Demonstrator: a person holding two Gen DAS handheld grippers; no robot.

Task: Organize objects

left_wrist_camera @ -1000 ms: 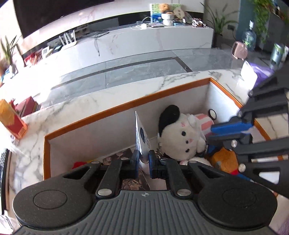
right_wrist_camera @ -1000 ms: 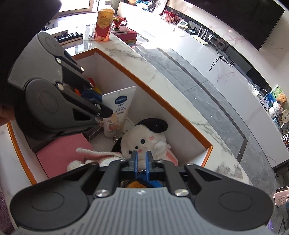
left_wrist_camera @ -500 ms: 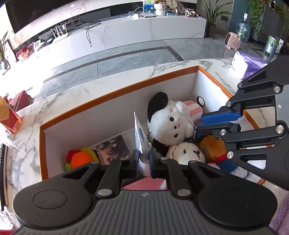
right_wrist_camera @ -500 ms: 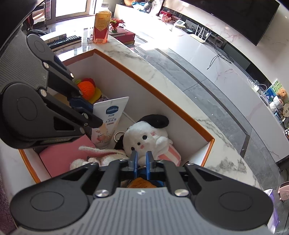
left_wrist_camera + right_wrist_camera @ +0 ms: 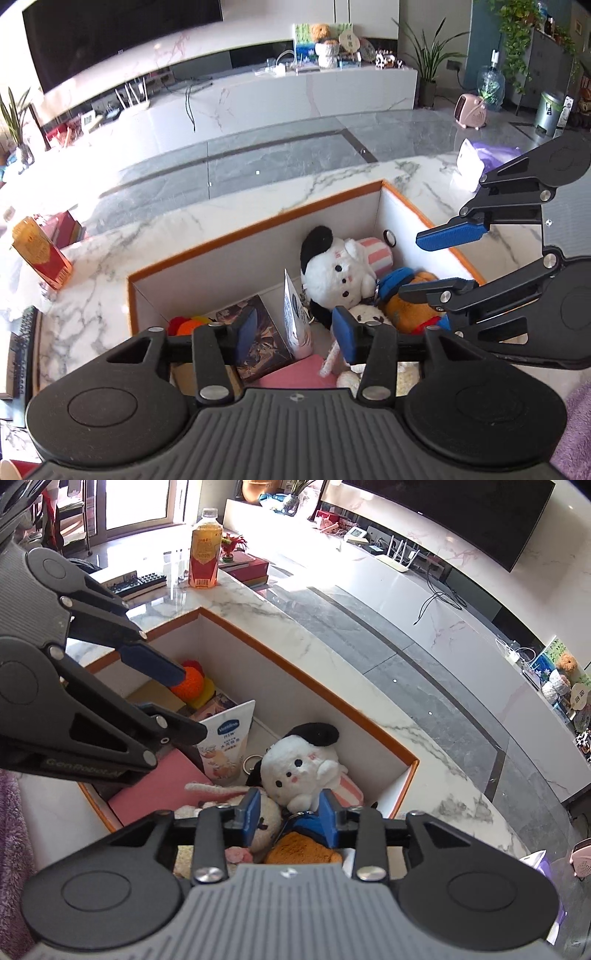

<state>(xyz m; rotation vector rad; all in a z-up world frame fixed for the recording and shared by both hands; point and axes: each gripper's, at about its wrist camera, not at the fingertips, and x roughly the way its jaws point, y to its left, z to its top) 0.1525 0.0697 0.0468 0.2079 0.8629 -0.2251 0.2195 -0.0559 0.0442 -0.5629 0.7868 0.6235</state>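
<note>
One box (image 5: 258, 229) sits below both claws: rectangular, white inside, with an orange rim, set on one marble-patterned counter (image 5: 110, 258). The left claw (image 5: 293, 334) is spreading, pads apart with nothing pressed between them; one flat white Vaseline tube (image 5: 293, 314) stands upright in the box just beyond and between its blue pads. The right claw (image 5: 290, 818) is also spreading, gripping nothing. Just past its tips lie three soft toys: one fluffy white dog plush (image 5: 299, 764) with a black ear, one cream plush (image 5: 266, 819) by its left pad, and one orange plush (image 5: 303, 851) in blue under it. One flat pink slab (image 5: 155, 794) lies left of it, one knitted orange ball (image 5: 188, 685) in the far left corner. One amber bottle (image 5: 205, 550) stands beyond the box.
</note>
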